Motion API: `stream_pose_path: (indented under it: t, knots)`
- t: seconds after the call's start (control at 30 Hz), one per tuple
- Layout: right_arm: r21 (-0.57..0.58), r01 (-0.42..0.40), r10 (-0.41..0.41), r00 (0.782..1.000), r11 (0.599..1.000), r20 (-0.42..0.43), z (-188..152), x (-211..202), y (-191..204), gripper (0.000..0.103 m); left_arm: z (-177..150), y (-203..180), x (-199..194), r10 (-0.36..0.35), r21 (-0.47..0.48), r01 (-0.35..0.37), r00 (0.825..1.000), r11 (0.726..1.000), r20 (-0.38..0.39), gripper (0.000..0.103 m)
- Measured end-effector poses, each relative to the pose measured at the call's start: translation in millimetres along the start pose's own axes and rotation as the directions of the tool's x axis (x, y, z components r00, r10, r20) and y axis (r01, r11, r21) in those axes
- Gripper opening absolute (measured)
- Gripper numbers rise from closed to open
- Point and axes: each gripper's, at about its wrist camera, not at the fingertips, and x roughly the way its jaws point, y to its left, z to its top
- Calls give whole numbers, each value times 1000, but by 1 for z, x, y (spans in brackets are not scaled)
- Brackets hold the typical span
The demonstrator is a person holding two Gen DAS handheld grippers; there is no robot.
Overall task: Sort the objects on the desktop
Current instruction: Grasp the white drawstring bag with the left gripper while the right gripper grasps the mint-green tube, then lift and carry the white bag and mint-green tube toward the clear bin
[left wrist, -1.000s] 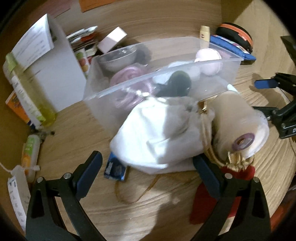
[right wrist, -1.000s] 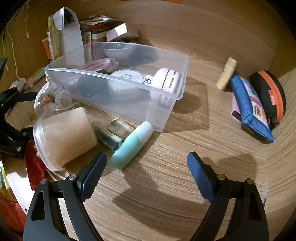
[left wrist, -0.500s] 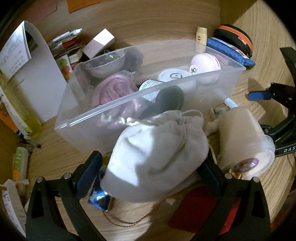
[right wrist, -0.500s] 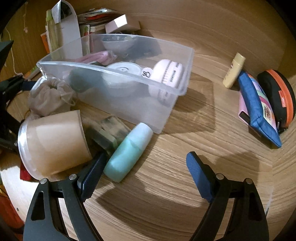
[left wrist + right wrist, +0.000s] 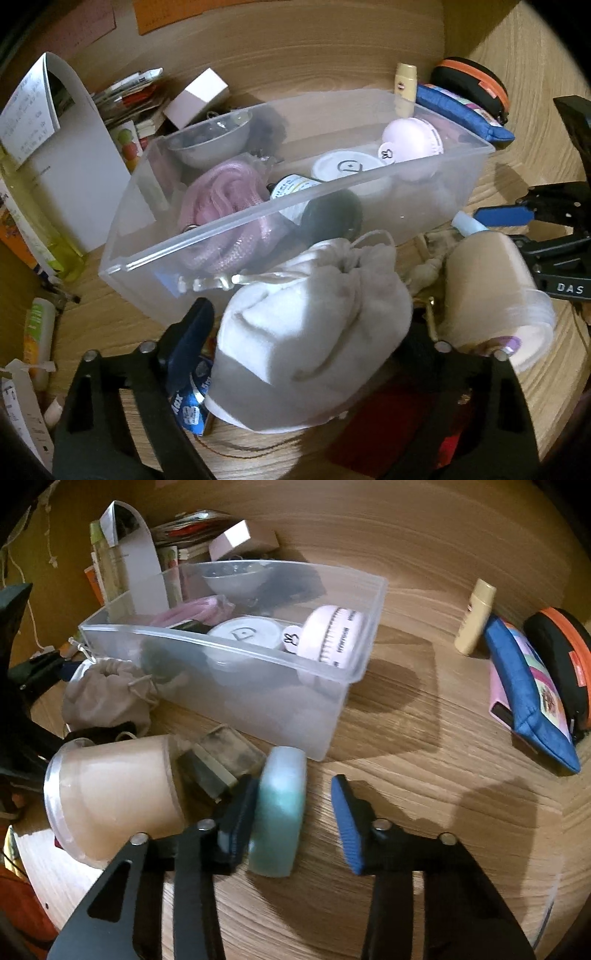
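My left gripper [image 5: 306,339] is shut on a white drawstring pouch [image 5: 314,332] and holds it just in front of the clear plastic bin's [image 5: 155,258] near wall. The bin holds a pink cord, a white jar, a pink round timer and a metal bowl. The pouch also shows in the right wrist view [image 5: 107,698], left of the bin [image 5: 354,672]. My right gripper [image 5: 291,812] is open around a teal tube [image 5: 280,812] lying on the desk; its left pad touches the tube, its right pad stands apart.
A beige tub [image 5: 114,794] lies on its side left of the teal tube, with small dark bottles [image 5: 218,764] between. A blue pouch [image 5: 528,698], an orange-rimmed case [image 5: 561,657] and a cream tube [image 5: 474,616] lie at right. Papers and boxes [image 5: 74,147] stand behind the bin.
My left gripper has closed on the pouch and lifted it toward the bin. My right gripper has moved down and left and narrowed around the teal tube.
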Motion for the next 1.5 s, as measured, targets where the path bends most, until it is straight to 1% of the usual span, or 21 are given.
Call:
stream_pose_path:
  t: [0.03,0.07,0.1,0.17,0.23,0.47,0.57,0.67,0.83,0.9,1.03,1.2,1.5]
  knots:
    - [6,-11,11,1000,1000,2,0,-1,0,26,0,0,0,-12,1,12,1000,1000,-3,76]
    - [14,-19,19,1000,1000,1,-1,-1,0,23,0,0,0,-17,1,17,1000,1000,-5,73]
    - [25,-30,30,1000,999,1,-2,-3,-2,23,-1,0,0,-18,0,18,1000,1000,-4,72]
    - [52,-59,58,998,997,2,-5,-5,-5,23,-1,0,-2,-29,0,29,1000,1000,4,66]
    - [77,-67,66,998,995,10,-8,-10,-9,23,-2,0,-5,-35,-7,35,999,999,16,60]
    - [135,-86,77,994,987,76,-14,-33,-23,23,-8,14,-20,-70,-78,75,996,994,64,53]
    - [138,-75,62,994,988,91,-12,-39,-28,23,-11,19,-31,-67,-105,78,992,991,102,52]
    - [153,-83,67,992,985,104,-9,-44,-33,23,-12,26,-39,-69,-138,87,990,987,124,52]
    - [149,-76,54,987,986,149,-1,-55,-34,23,-11,36,-50,-25,-206,57,988,977,153,52]
    - [146,-72,48,986,987,162,1,-59,-34,23,-11,38,-55,-14,-216,51,986,975,165,52]
    - [144,-73,45,981,987,187,4,-68,-33,23,-10,43,-68,-23,-246,73,980,967,200,52]
    - [135,-76,45,975,988,218,9,-76,-30,23,-4,51,-85,-26,-266,91,970,960,241,52]
    - [112,-96,63,961,989,269,28,-82,-24,23,17,66,-102,5,-276,83,952,958,305,52]
